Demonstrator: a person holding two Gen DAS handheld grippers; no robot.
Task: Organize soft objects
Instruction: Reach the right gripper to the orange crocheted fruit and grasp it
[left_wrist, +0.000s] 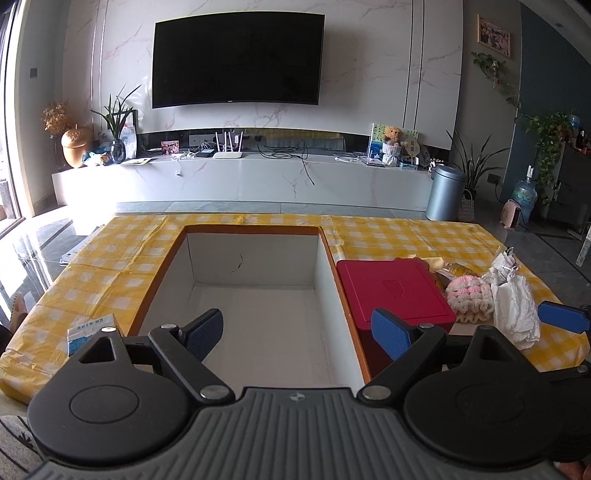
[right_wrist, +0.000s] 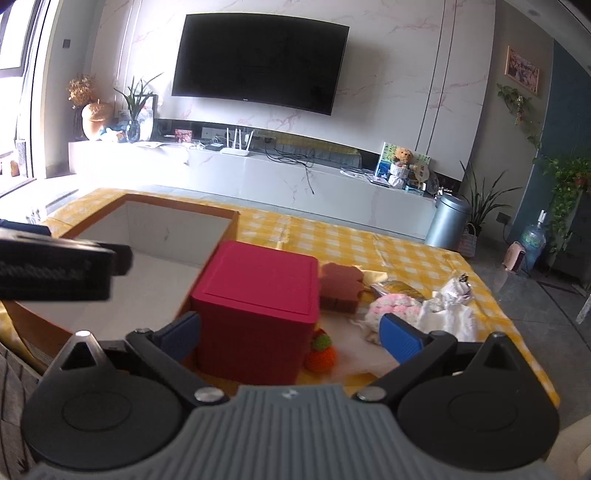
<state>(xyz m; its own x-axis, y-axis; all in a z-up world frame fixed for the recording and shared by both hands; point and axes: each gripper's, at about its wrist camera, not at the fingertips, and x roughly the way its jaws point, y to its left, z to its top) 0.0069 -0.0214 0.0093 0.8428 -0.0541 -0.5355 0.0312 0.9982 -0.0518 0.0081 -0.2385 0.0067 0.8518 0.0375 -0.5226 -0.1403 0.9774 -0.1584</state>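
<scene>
A big open cardboard box (left_wrist: 251, 302) with a white inside and orange rim sits on the yellow checked tablecloth (left_wrist: 406, 236); nothing lies in it. My left gripper (left_wrist: 295, 332) hangs open above its near end. To the box's right stands a red box (right_wrist: 258, 306). My right gripper (right_wrist: 291, 334) is open, its fingers either side of the red box's near face. Soft things lie right of it: a pink and white knitted piece (right_wrist: 395, 304), crumpled white cloth (right_wrist: 450, 317), a pink sponge block (right_wrist: 340, 288) and an orange knitted ball (right_wrist: 321, 354).
A small blue and white packet (left_wrist: 90, 328) lies left of the cardboard box. The table's near and right edges are close. Behind are a TV wall, a low white cabinet and a metal bin (left_wrist: 445, 192). The left gripper's side (right_wrist: 55, 269) shows at the left of the right wrist view.
</scene>
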